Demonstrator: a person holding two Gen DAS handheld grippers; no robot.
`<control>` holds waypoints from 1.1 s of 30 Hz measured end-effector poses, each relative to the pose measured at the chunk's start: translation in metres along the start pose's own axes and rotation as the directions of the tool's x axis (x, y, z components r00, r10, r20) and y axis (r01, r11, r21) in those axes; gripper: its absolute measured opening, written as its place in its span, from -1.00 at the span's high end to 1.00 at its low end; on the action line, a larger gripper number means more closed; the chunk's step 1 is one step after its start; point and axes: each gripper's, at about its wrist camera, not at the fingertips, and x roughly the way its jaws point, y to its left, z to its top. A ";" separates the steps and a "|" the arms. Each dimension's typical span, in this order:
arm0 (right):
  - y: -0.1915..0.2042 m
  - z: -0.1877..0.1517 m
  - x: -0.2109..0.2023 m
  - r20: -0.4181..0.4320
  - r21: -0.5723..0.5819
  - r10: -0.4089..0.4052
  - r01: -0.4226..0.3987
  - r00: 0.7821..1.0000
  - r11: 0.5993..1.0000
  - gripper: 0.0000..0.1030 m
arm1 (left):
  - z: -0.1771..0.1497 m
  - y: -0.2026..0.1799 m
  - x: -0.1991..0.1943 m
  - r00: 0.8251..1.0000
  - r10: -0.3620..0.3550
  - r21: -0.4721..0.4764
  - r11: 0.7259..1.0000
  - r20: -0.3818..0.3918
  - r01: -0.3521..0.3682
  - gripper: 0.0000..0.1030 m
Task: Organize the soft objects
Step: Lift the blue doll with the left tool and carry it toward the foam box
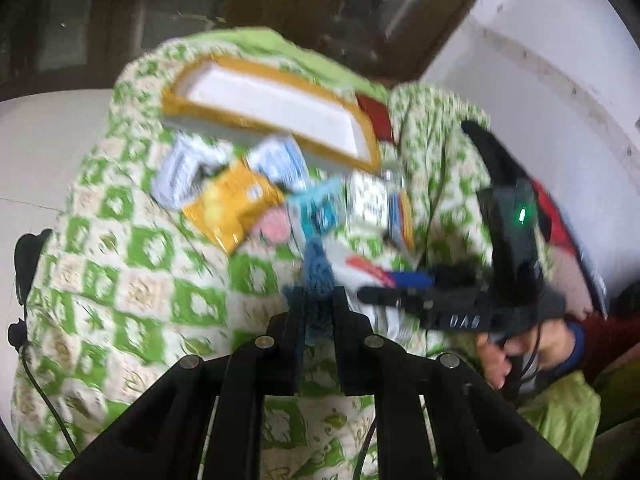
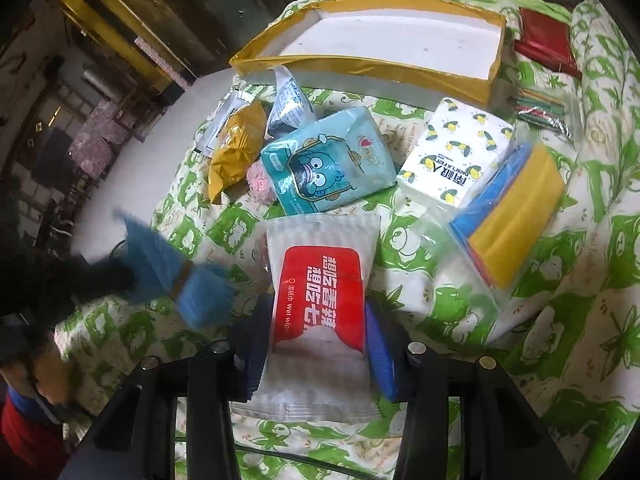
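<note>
The left view is blurred by motion, so the packets (image 1: 236,200) there cannot be read. In the right view, the blue cloth (image 2: 180,276) is smeared, and the wipes pack (image 2: 320,300) is partly hidden by fingers (image 2: 380,344).

A home: green-patterned bedspread (image 2: 560,320), dark wooden furniture (image 2: 120,20) behind.

Both wrist views close, downward, sharing tray (image 1: 272,80)

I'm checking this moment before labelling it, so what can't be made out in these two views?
- Left view: motion blur smears the packets' print.
- Left view: the left claw covers the lower blue cloth.
- Right view: the right claw flanks the wet wipes pack; contact unclear.
- Right view: the yellow-rimmed tray's floor is partly hidden by its near wall.
</note>
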 end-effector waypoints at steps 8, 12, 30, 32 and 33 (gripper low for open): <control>-0.001 0.006 -0.010 0.047 0.007 -0.017 0.017 0.999 1.000 0.10 | 0.022 -0.017 -0.002 1.000 -0.010 0.027 1.000 0.008 0.010 0.68; -0.006 0.005 -0.018 0.059 0.007 -0.008 0.007 0.998 1.000 0.10 | 0.012 -0.011 0.034 0.990 0.073 -0.036 0.996 -0.123 -0.078 -0.66; 0.012 -0.006 -0.002 0.028 -0.089 -0.034 0.037 0.999 0.995 0.10 | -0.002 0.014 0.064 0.983 0.158 -0.221 0.959 -0.098 -0.176 0.49; 0.012 -0.006 -0.002 0.027 -0.094 -0.037 0.040 0.999 0.995 0.10 | 0.001 0.018 0.051 0.983 0.172 -0.227 0.957 -0.065 -0.183 0.51; 0.012 -0.007 -0.001 0.025 -0.096 -0.040 0.042 0.999 0.994 0.10 | 0.003 0.021 0.044 0.984 0.173 -0.232 0.956 -0.049 -0.180 0.51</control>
